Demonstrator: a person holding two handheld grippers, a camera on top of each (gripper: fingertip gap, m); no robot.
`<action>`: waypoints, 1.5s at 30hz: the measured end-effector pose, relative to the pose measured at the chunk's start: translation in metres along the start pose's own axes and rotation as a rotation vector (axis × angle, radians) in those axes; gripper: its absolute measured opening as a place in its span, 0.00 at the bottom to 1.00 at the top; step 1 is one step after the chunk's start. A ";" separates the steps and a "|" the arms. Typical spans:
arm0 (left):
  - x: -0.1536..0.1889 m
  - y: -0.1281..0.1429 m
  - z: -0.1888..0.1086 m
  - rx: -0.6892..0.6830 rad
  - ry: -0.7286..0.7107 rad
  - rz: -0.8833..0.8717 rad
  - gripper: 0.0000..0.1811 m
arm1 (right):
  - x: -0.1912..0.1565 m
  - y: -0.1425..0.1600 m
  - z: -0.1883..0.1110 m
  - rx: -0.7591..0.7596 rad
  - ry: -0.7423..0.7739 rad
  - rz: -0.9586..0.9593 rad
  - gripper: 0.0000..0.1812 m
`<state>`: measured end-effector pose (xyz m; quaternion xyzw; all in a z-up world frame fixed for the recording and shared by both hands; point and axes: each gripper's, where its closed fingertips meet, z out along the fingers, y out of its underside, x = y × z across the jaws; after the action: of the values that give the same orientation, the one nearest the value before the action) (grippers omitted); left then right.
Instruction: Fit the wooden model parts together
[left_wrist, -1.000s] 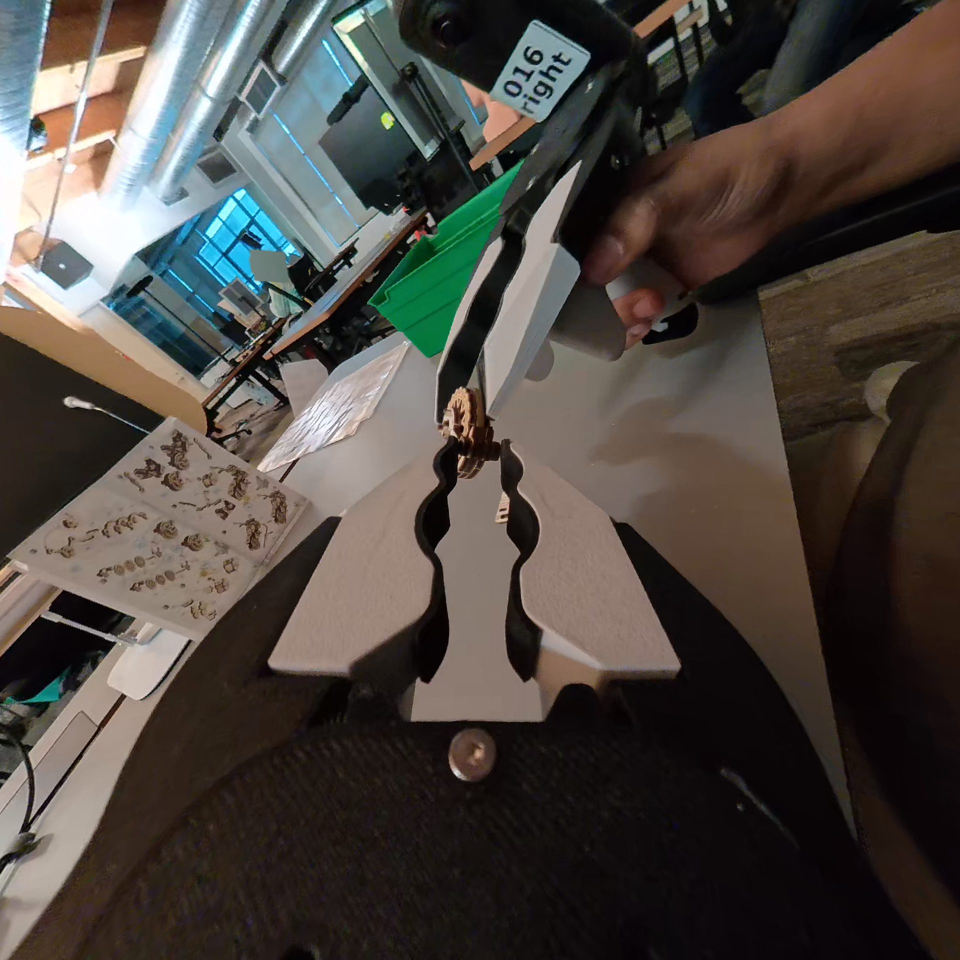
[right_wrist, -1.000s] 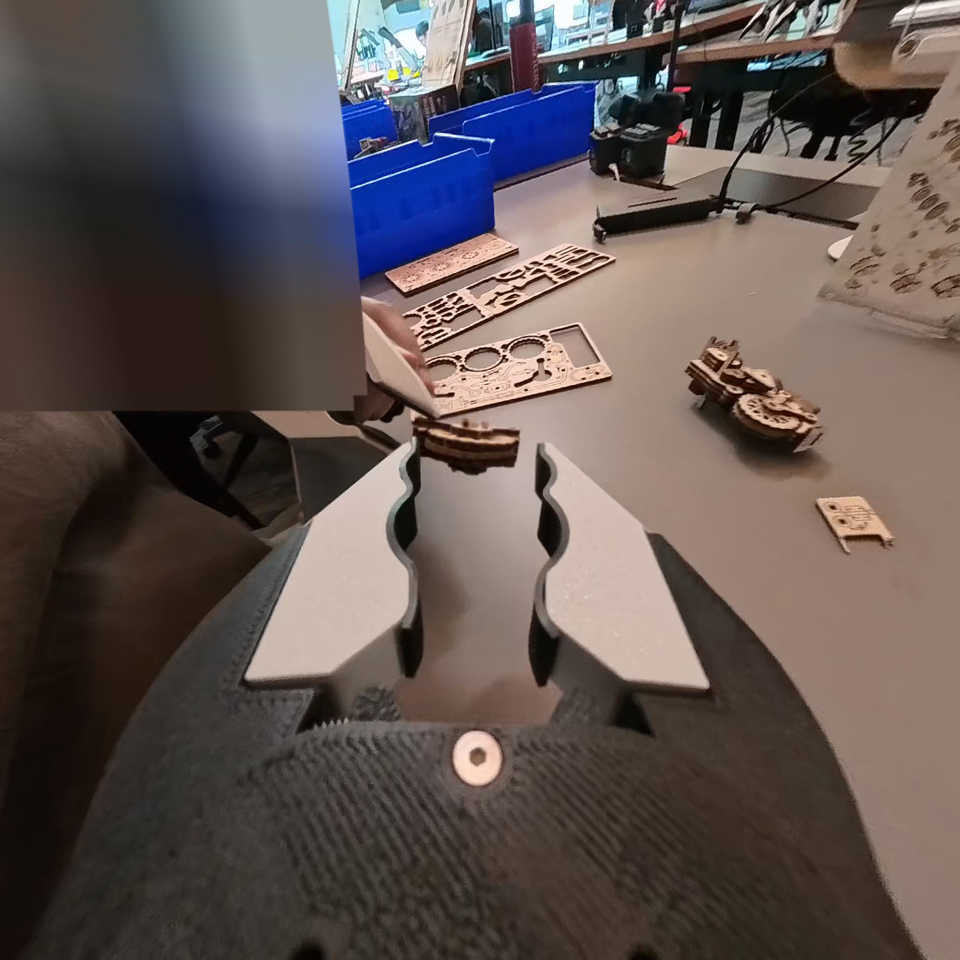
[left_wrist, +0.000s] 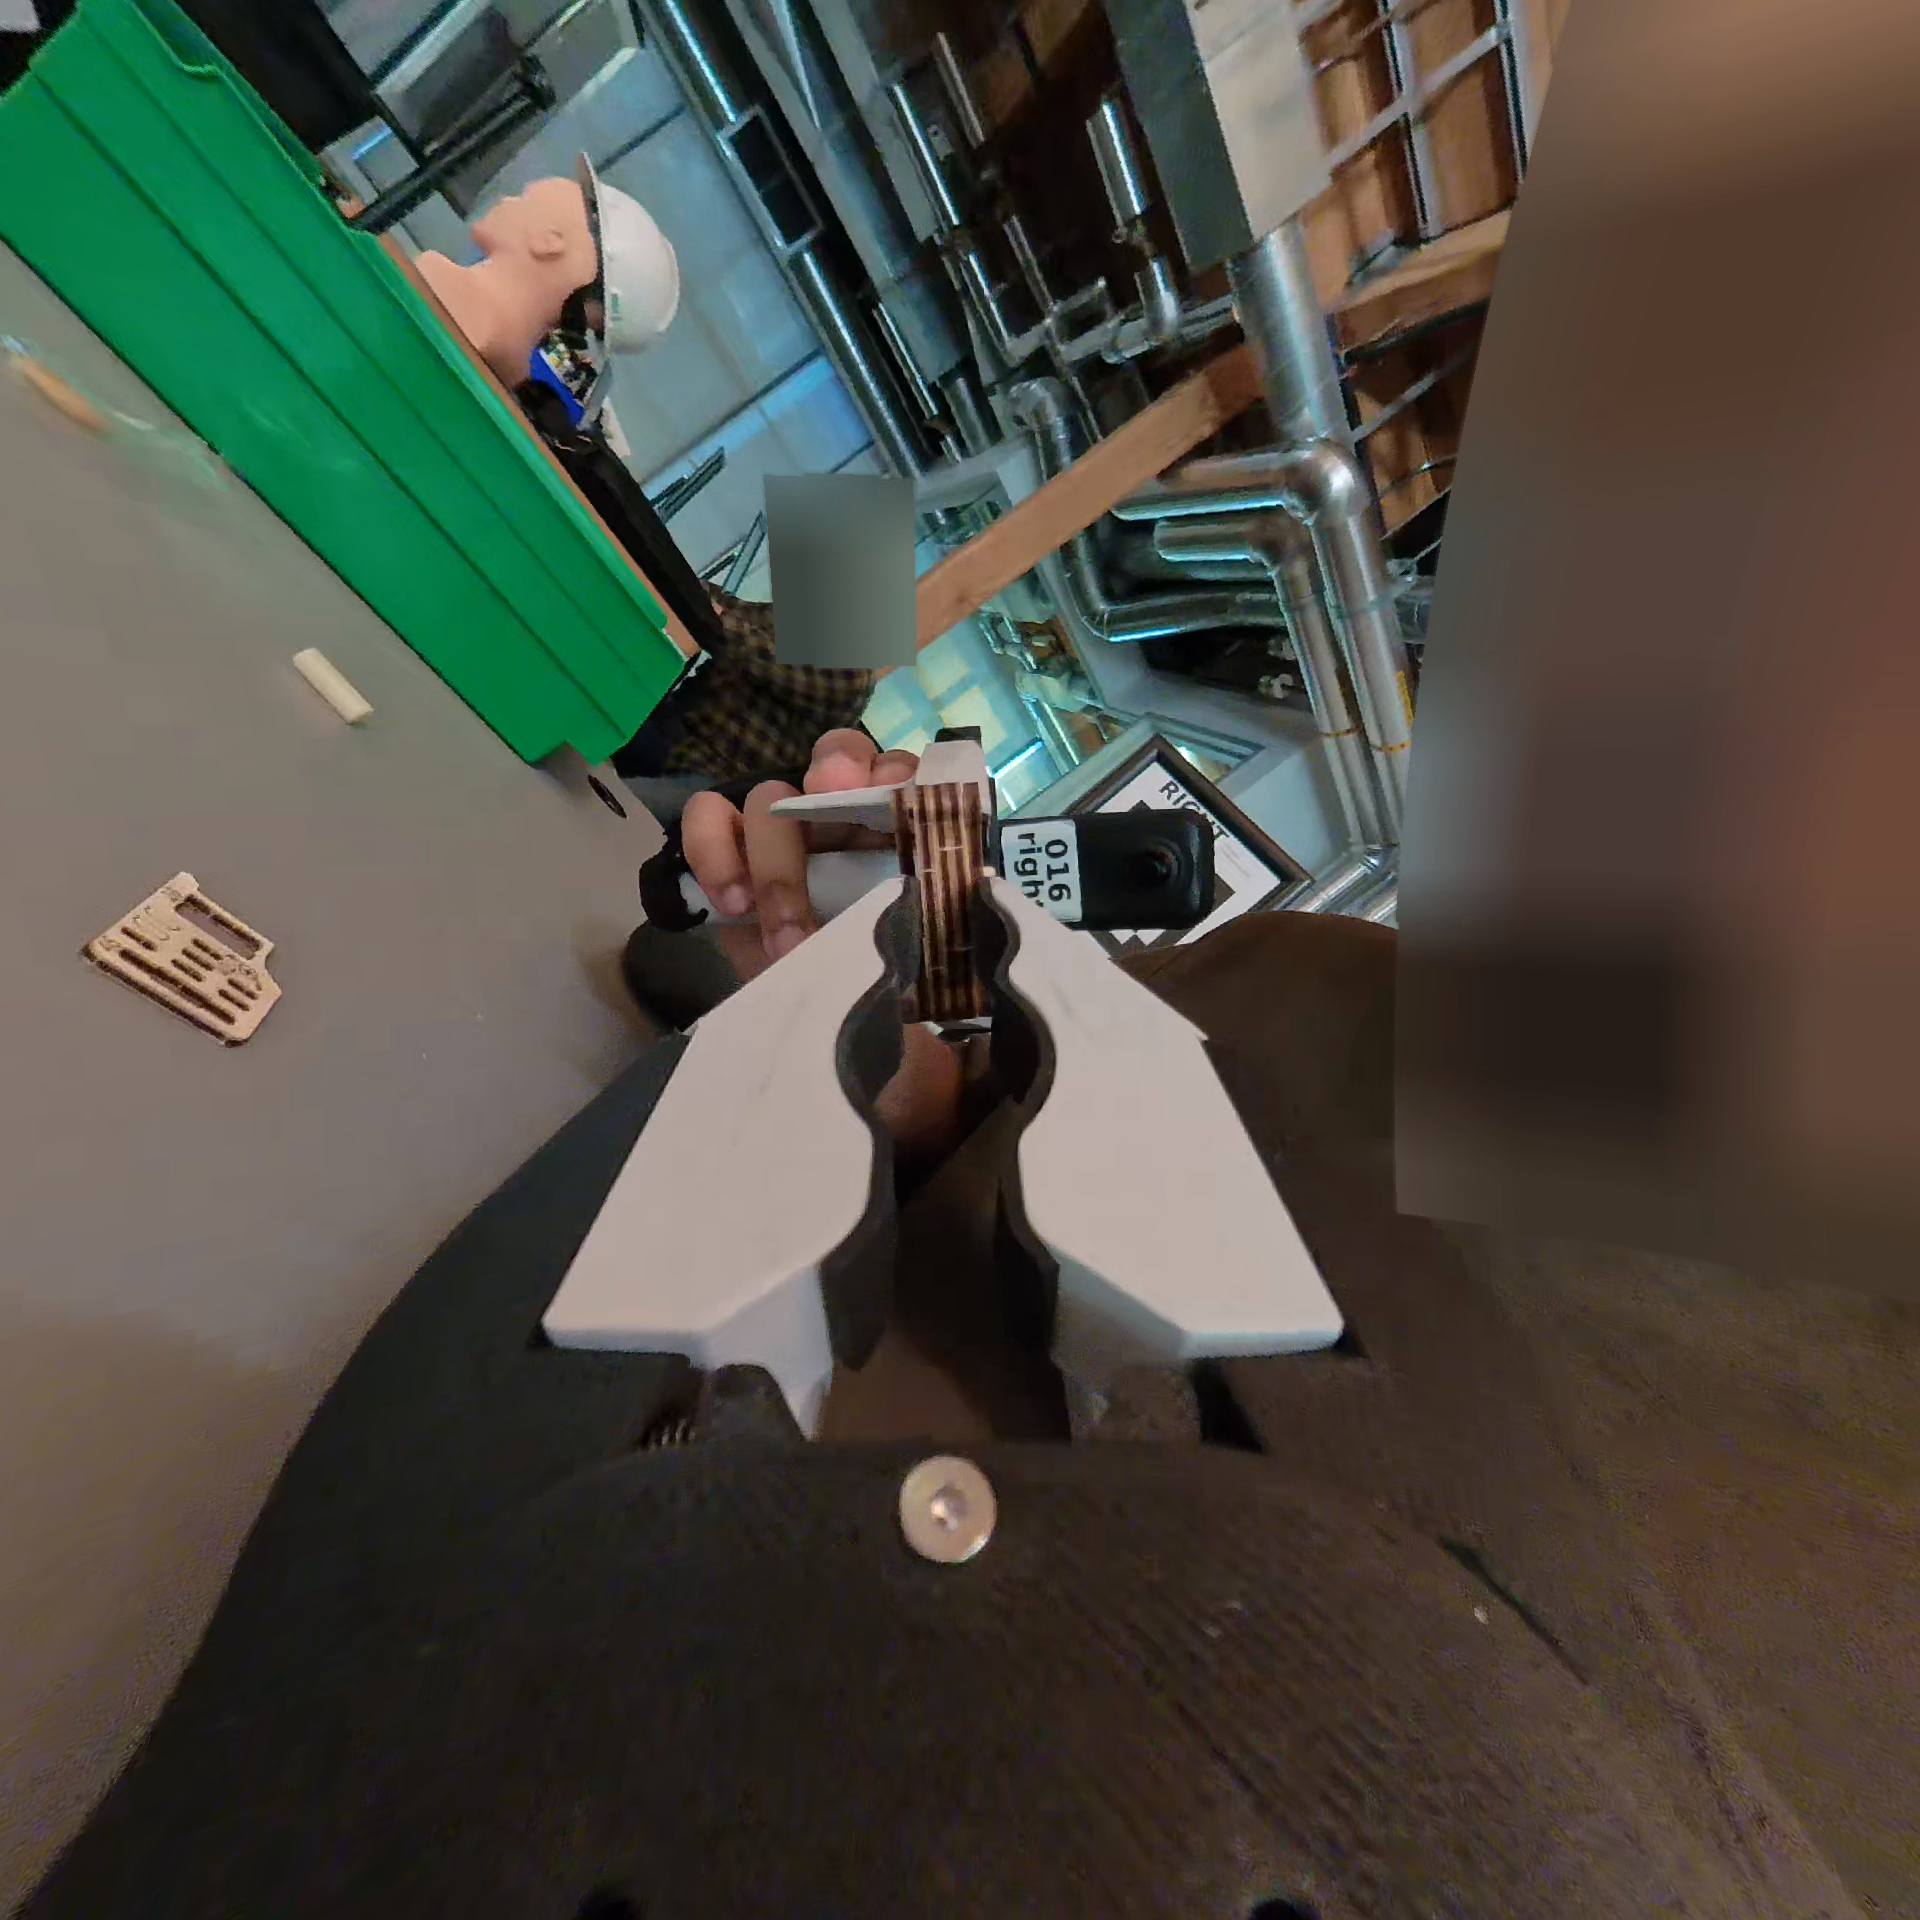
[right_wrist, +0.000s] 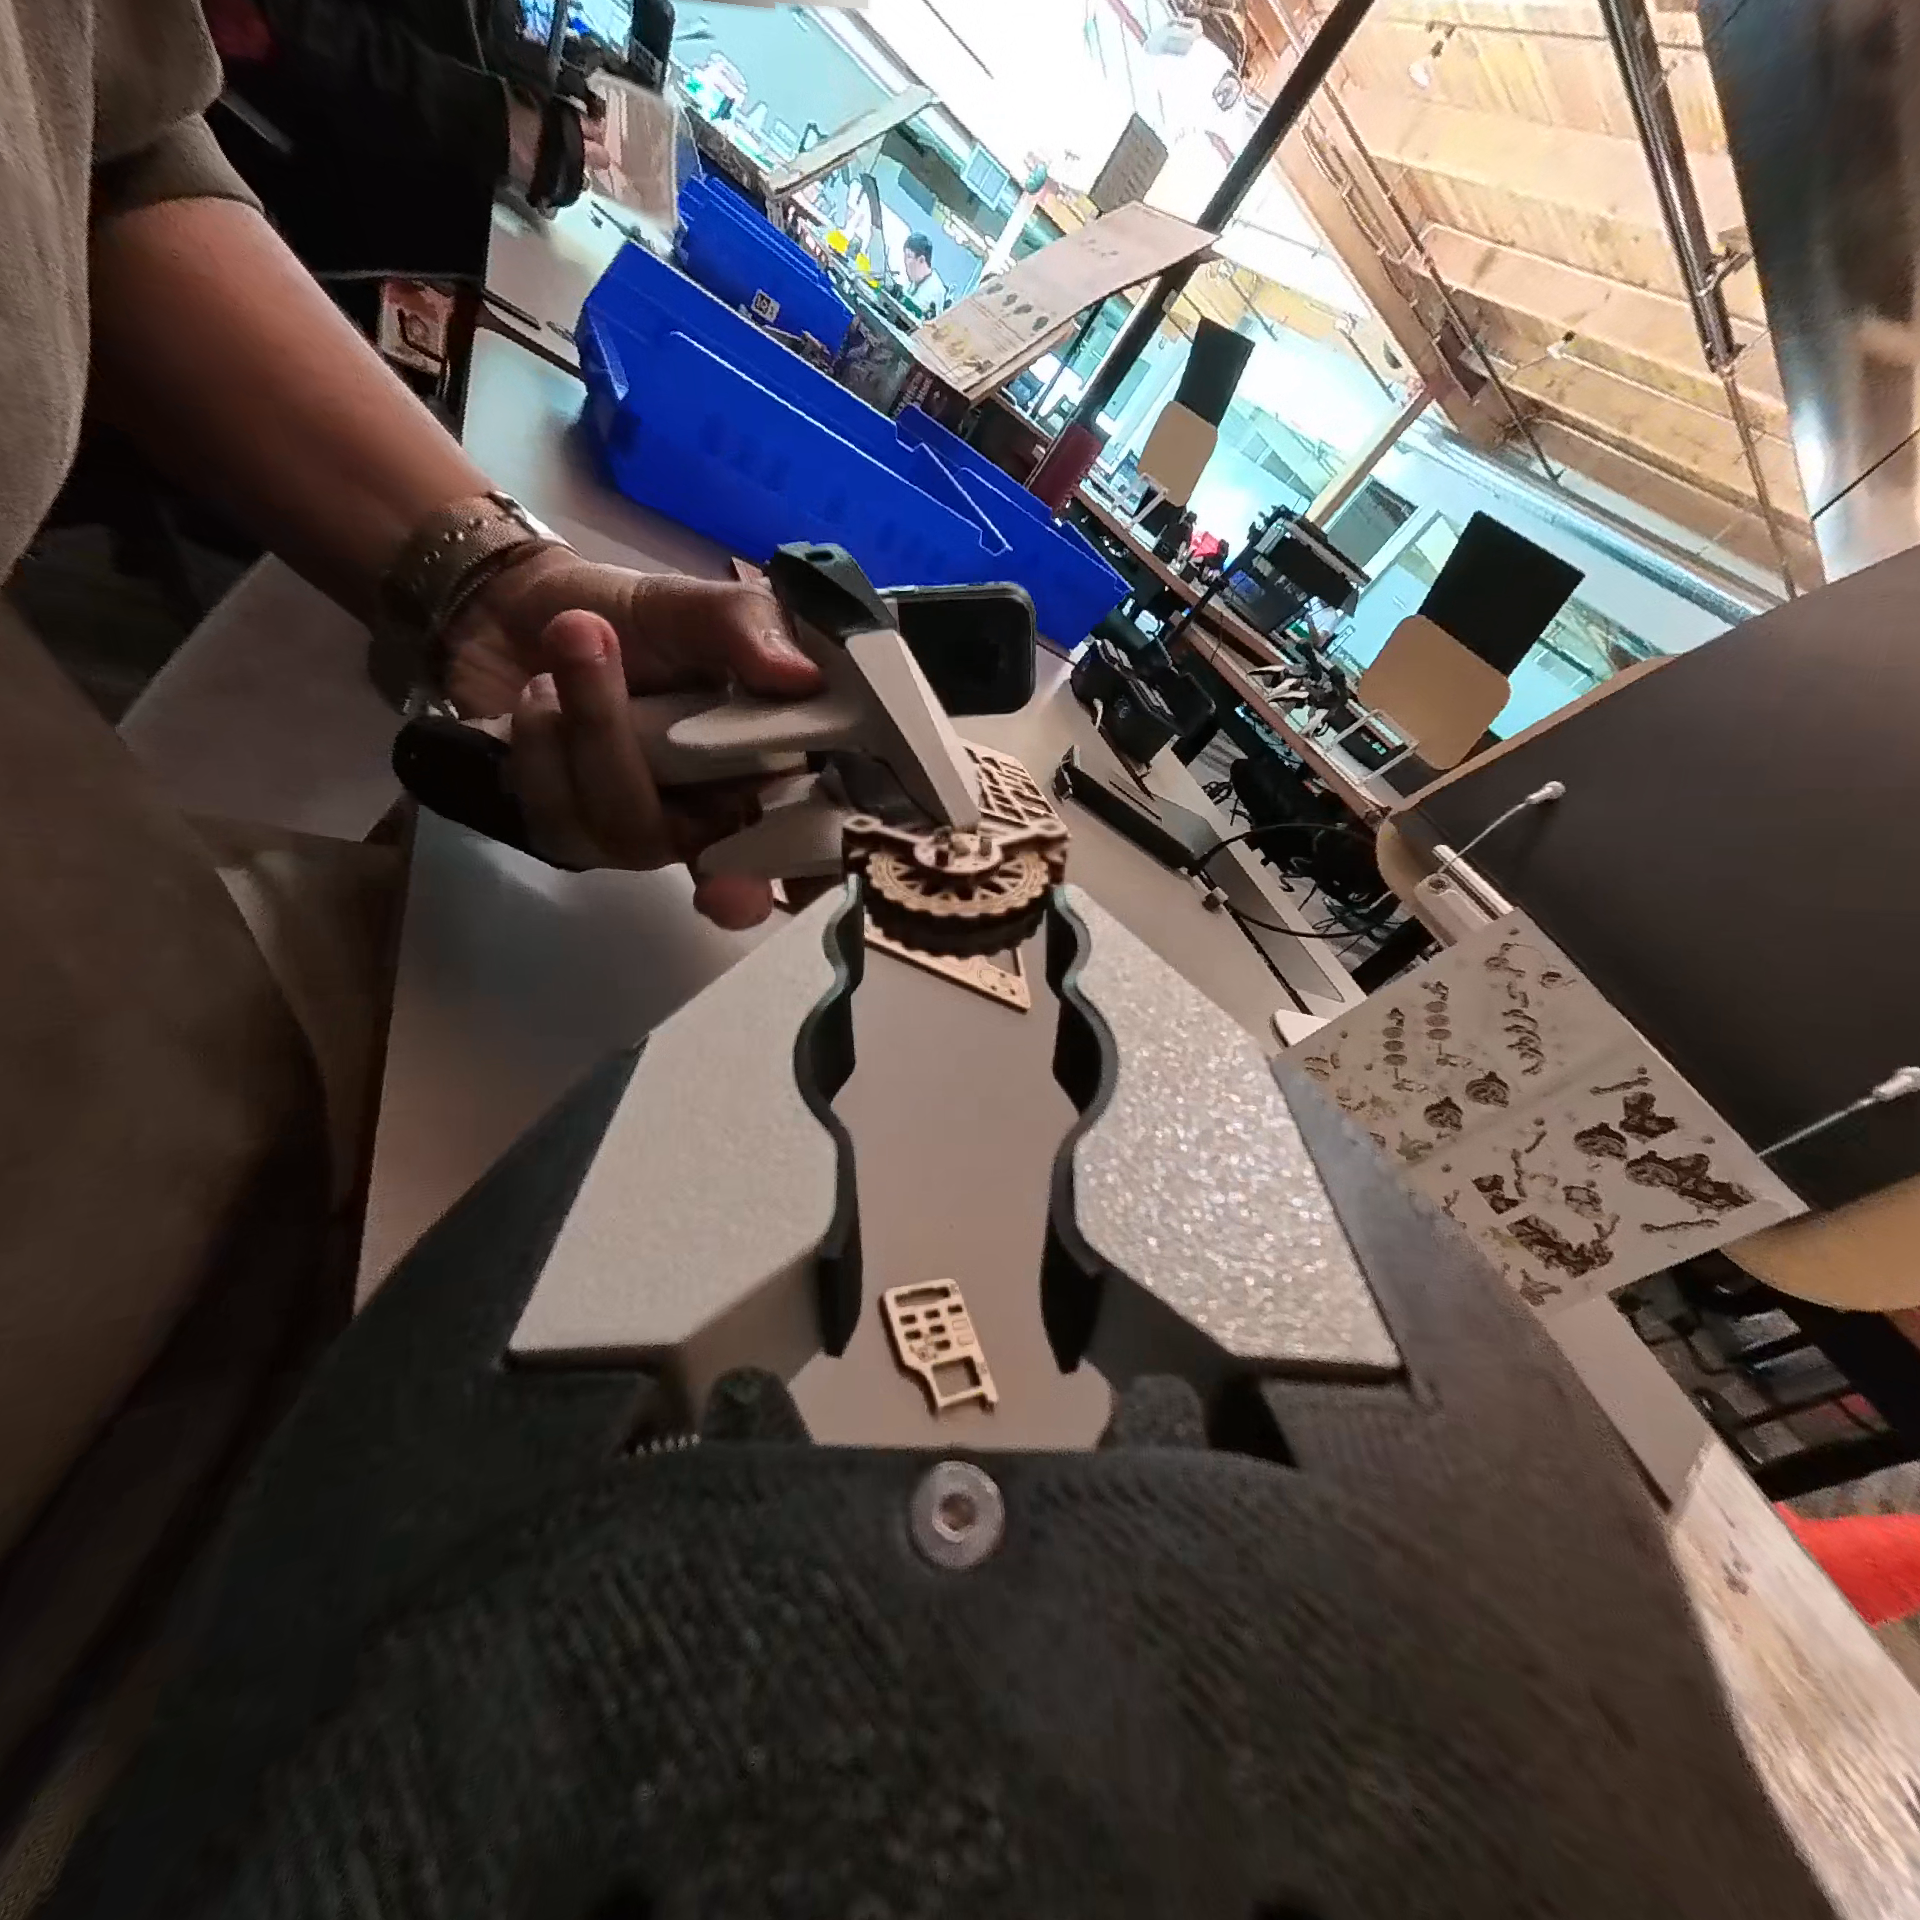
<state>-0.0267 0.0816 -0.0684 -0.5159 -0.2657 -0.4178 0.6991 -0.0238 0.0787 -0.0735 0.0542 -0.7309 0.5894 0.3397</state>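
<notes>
Grey table (right_wrist: 499, 966) below, blue bins (right_wrist: 790, 457) at the back, an instruction sheet (right_wrist: 1538, 1122) off to the right. Left gripper (left_wrist: 943, 914) is clamped edge-on across the wooden wheel (left_wrist: 941, 904), held up off the table. Right gripper (right_wrist: 956, 883) has both tips against the wheel's rim, squeezing it. A small slotted part (right_wrist: 938, 1345) lies flat on the table, between the right fingers.
</notes>
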 end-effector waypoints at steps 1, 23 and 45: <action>0.001 -0.001 0.000 -0.002 0.001 0.011 0.04 | 0.000 0.001 0.000 -0.006 0.002 -0.004 0.18; -0.030 0.046 -0.006 -0.467 -0.353 0.995 0.04 | -0.025 0.021 -0.013 -0.011 -0.378 0.594 0.20; -0.026 0.056 -0.006 -0.496 -0.291 0.955 0.04 | -0.037 0.015 -0.017 0.005 -0.430 0.496 0.08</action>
<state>0.0075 0.0907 -0.1196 -0.7805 0.0101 -0.0293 0.6244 0.0052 0.0865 -0.1053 -0.0015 -0.7753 0.6312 0.0236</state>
